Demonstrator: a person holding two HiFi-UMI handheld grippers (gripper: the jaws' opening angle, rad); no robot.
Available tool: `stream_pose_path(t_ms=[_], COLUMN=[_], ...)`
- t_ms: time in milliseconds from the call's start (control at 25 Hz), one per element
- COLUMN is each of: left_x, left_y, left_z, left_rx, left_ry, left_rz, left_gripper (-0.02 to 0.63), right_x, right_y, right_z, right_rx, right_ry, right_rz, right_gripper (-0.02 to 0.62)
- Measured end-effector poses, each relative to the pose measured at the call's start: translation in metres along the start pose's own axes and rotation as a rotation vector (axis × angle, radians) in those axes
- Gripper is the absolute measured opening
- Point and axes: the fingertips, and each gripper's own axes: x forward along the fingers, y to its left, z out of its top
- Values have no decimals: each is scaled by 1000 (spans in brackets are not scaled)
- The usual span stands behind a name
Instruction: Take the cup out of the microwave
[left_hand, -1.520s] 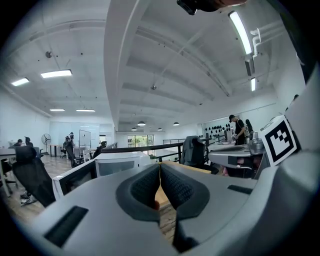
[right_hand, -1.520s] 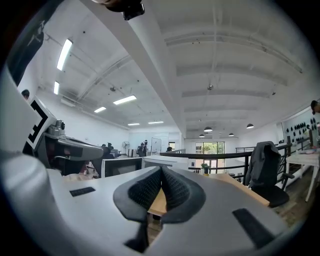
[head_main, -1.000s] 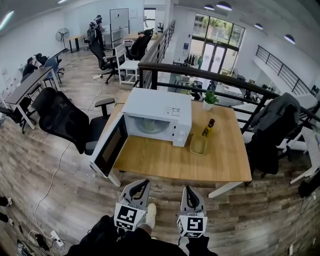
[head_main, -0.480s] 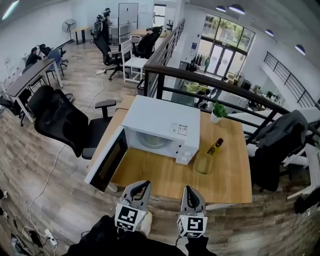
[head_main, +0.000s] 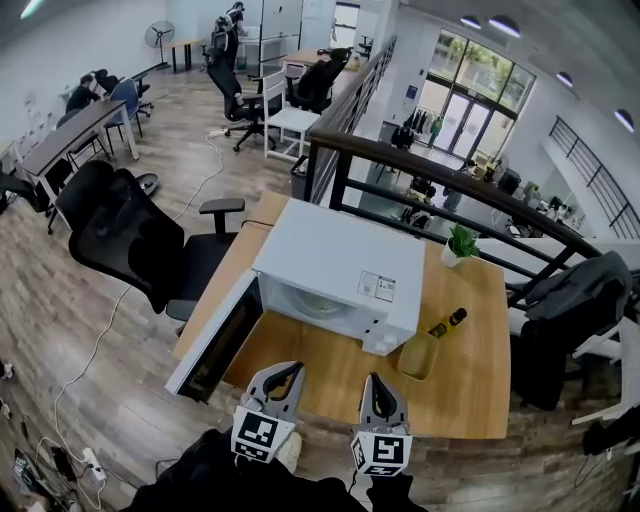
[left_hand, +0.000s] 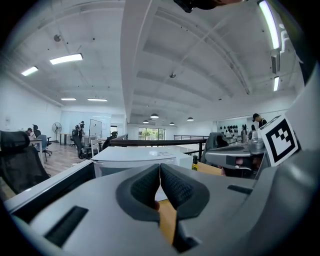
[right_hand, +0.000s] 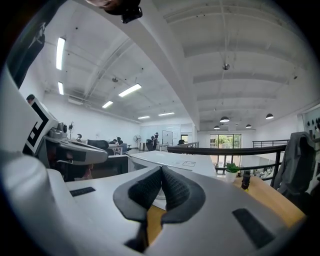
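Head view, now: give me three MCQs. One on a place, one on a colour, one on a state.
1. Where does the potted plant stand?
A) on the floor
B) on the table, right of the microwave
C) on a chair

2. What colour is the microwave casing?
A) black
B) red
C) white

3. How is the microwave door?
A) open
B) shut
C) missing

Answers:
1 B, the potted plant sits near the table's far edge, beside the microwave.
2 C, the top and sides are white.
3 A, the door hangs swung out to the left and the cavity shows.
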Motion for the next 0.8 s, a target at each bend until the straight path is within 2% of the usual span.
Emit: stream_pose_path(t_ms=[400,800], left_x=[45,103], left_y=[34,74], left_z=[-16,-50], left_rx=[-25,-76], left_ry=[35,68], left_rz=[44,160], left_gripper=[25,25], right_x=[60,135], right_y=[-1,-15], right_z=[-18,-67], right_rx=[30,66], right_ry=[39,111], right_rz=[57,147], right_gripper=[15,15])
